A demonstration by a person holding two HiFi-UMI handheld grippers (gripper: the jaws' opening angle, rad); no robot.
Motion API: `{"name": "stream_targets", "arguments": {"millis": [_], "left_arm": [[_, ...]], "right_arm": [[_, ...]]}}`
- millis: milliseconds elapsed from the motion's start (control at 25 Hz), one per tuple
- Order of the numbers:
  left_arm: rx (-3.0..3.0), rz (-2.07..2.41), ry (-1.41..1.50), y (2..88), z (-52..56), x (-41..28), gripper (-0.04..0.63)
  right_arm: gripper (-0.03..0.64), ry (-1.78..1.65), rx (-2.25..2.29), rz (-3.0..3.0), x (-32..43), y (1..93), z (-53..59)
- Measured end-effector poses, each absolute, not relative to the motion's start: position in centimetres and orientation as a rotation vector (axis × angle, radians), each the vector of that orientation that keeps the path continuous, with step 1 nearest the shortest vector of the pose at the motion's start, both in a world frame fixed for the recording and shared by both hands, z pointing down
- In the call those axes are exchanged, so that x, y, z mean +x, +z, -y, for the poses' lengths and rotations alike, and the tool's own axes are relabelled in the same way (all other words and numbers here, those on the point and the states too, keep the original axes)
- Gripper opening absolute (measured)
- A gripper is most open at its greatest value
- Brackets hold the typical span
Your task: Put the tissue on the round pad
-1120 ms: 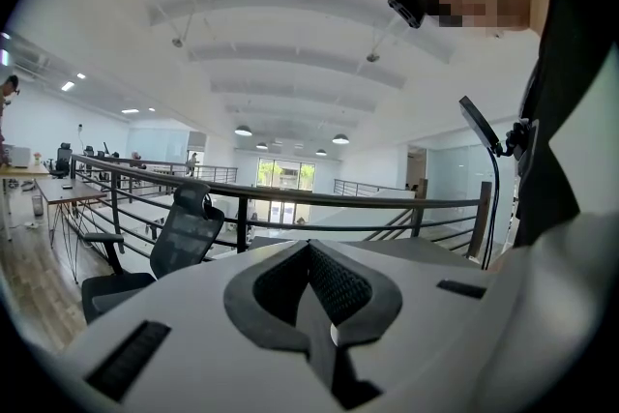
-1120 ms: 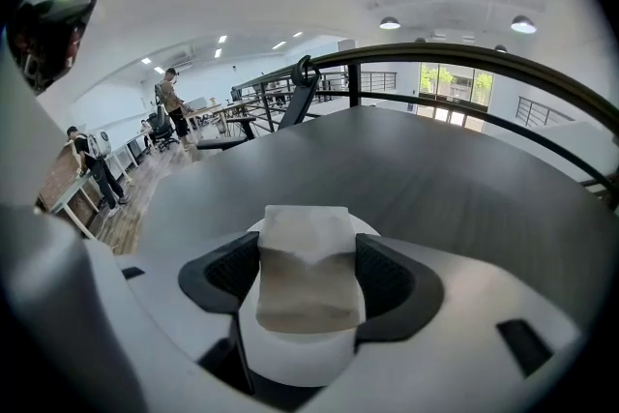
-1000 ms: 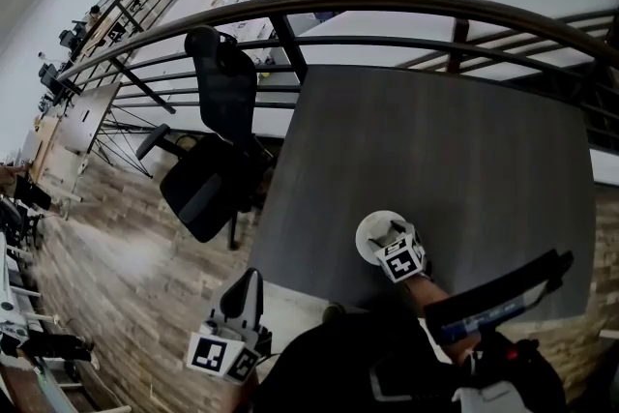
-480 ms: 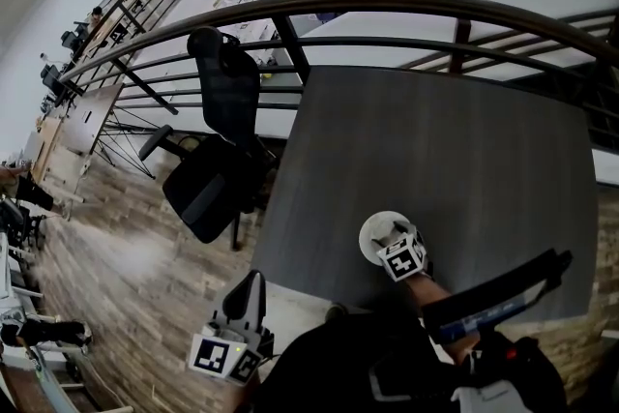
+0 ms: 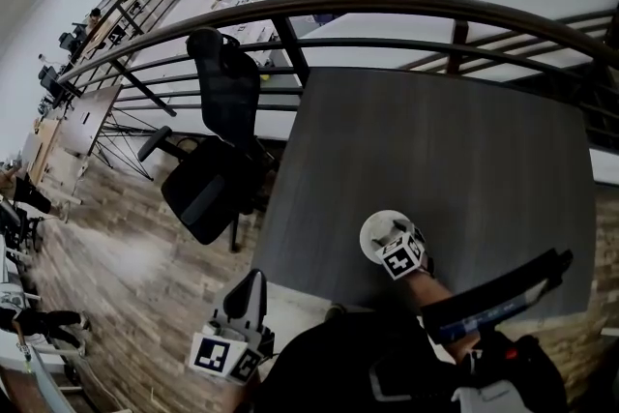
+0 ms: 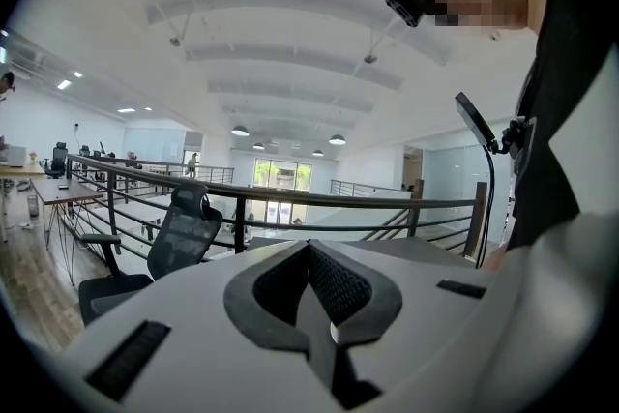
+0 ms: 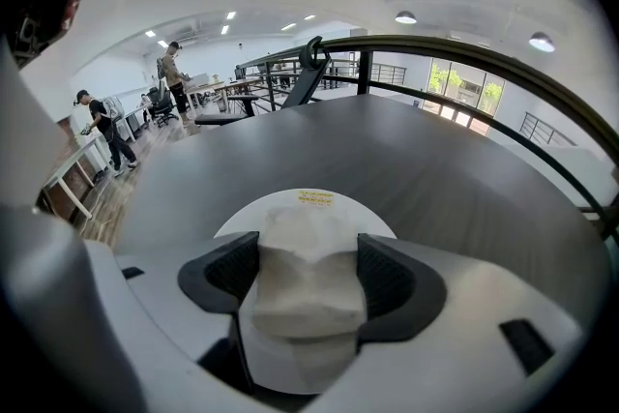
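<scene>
Tissue (image 7: pixel 308 290) hangs over round pad (image 7: pixel 237 220); yellow label (image 7: pixel 315 198) unreadable.

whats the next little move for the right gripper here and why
Probably open the right gripper and let go, perhaps after easing down a touch. Its jaws pinch the tissue directly over the white round pad on the grey table, so the tissue looks placed for release. The left gripper is shut, empty and off to the side, so it plays no part.
</scene>
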State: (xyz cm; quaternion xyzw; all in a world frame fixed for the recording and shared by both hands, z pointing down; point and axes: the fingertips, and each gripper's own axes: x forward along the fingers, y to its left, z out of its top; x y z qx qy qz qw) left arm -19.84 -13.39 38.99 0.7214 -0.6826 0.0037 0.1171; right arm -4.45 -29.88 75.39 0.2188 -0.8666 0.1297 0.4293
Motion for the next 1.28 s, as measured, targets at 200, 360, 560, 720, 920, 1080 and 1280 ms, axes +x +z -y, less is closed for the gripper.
{"name": "stream_targets", "arguments": {"millis": [200,360,560,720,920,1080,1280], "left_arm": [[2.119,1.978,0.046,39.9,13.2,-20.5,0.003],[2.149,1.971,0.021,40.0,13.2,-21.1,0.003],[2.185,1.934,-0.023,40.7,13.2,-21.5,0.003],[2.228,1.887,-0.036,41.7,13.9,-22.4,0.003],[2.288,1.817,-0.067,41.9,14.3,-22.5,0.003],[2.338,1.752,-0.073,42.4,14.6,-22.5,0.003],[2.414,1.656,-0.102,42.3,14.7,-21.9,0.003]], "right_arm": [[0.316,0.333,0.556,2.137,-4.9,76.2,30.5],[0.324,0.305,0.571,2.164,-6.1,75.3,31.2],[0.324,0.356,0.697,2.257,-7.2,72.2,32.1],[0.322,0.416,0.81,2.317,-7.7,69.2,32.7],[0.25,0.423,0.936,2.409,-7.4,64.4,33.0],[0.124,0.443,1.044,2.474,-6.8,60.4,32.6],[0.067,0.437,1.157,2.51,-5.5,57.1,31.3]]}}
